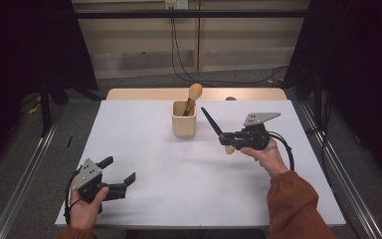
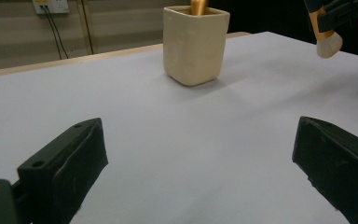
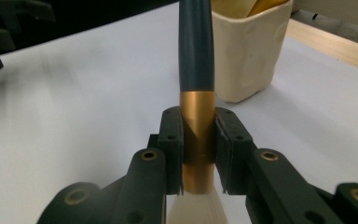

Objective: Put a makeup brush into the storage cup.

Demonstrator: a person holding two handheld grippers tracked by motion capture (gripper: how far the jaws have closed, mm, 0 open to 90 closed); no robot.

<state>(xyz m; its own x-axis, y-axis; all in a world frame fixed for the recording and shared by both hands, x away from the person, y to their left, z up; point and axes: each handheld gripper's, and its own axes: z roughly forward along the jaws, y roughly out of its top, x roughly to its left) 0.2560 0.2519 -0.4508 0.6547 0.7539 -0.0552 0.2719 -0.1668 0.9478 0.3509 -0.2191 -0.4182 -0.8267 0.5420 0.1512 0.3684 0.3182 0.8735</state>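
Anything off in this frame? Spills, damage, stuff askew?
Nothing spilled or damaged. The cup stands upright with one brush leaning in it. The right tool is shut on a second brush by its gold ferrule, handle slanting toward the cup, bristles toward the person. The left tool rests open.

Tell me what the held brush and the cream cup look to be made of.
Brush: dark matte handle, probably plastic or painted wood; a gold collar with a satin metallic sheen, clamped in the right gripper; pale soft bristles below.
Cup: cream, matte, slightly dimpled walls with rounded corners, likely ceramic or moulded plastic; the look leaves it open.
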